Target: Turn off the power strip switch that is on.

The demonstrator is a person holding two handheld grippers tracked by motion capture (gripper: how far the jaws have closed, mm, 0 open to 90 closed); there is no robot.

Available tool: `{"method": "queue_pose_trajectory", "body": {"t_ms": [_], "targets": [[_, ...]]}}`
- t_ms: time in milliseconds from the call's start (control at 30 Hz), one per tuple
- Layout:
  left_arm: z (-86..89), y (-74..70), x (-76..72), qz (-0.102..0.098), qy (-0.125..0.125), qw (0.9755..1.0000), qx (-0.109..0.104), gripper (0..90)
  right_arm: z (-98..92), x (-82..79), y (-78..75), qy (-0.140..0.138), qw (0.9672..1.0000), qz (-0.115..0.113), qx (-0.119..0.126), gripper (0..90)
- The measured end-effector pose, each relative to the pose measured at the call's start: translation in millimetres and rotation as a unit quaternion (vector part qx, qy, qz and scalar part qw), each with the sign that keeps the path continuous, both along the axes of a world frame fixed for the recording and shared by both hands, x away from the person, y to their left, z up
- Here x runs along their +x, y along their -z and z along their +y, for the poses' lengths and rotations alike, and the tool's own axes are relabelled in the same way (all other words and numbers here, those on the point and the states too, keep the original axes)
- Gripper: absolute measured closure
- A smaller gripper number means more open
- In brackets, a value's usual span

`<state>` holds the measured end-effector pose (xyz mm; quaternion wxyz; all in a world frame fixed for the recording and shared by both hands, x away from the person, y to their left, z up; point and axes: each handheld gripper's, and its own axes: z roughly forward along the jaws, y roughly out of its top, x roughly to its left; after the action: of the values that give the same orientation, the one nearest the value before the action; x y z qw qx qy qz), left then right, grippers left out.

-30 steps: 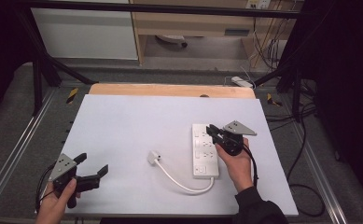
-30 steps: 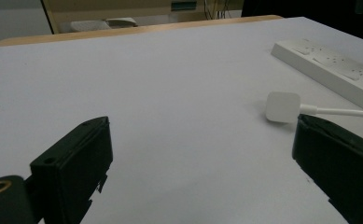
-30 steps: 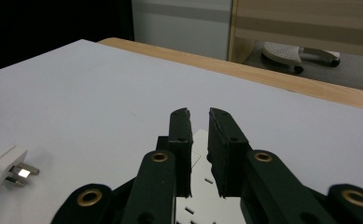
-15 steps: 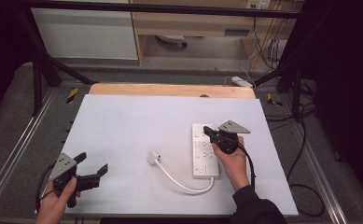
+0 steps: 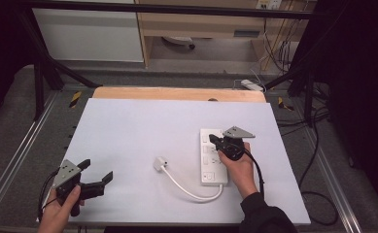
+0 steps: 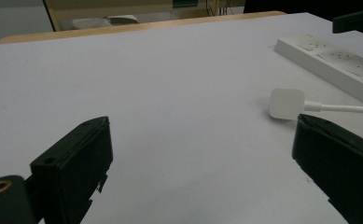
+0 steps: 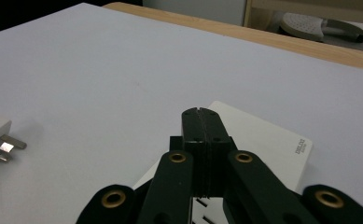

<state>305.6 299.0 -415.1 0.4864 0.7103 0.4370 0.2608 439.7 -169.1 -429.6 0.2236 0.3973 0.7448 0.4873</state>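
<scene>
Power strip [image 5: 213, 156]: white multi-socket block lying flat on the white table [image 5: 143, 126], directly under the right gripper's tips; its far end juts past those tips in the right gripper view.
Right gripper [image 5: 219, 143]: jaws pressed fully together with nothing between them, tips poised low over the strip's upper sockets; whether they touch the face cannot be told.
Left gripper [image 5: 95, 175]: jaws spread wide and empty, held over bare table near the front edge, well apart from the strip.
Plug [image 5: 160, 162]: white, loose on the table, to the left of the right gripper's tips and ahead and to the right of the left gripper's fingers; not inserted.
Cord [image 5: 196, 193]: curves from the plug round to the strip's near end.
Step in hand: judged to be a press or steadying of the strip with closed tips, perhaps on a socket switch.
Next move: calls for a short, straight push downward, keeping the tips centred so the strip does not skid or tip.
Risk: light block may slide on the smooth top.
Right gripper view adds: metal prongs of the plug [image 7: 4, 145], and a small printed label at the strip's end [image 7: 300, 145].
Left gripper view adds: the plug's flat square back [image 6: 286, 103] just beyond the right-hand finger [image 6: 340, 175].
High view adds: both hands at once and the cord's whole loop.
</scene>
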Motion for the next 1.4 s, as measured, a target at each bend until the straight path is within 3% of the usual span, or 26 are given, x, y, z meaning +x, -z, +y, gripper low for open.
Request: {"method": "queue_pose_trajectory", "body": {"t_ms": [667,1400], "targets": [[0.9,0.8,0.9,0.003,-0.002,1.0000,0.000,5.0,7.8,0.2,6.5,-0.023,0.9988,0.023,-0.035,90.0],[0.6,0.9,0.7,0.006,0.001,1.0000,0.002,5.0,11.6,0.1,10.4,-0.034,0.9975,0.040,-0.047,90.0]]}}
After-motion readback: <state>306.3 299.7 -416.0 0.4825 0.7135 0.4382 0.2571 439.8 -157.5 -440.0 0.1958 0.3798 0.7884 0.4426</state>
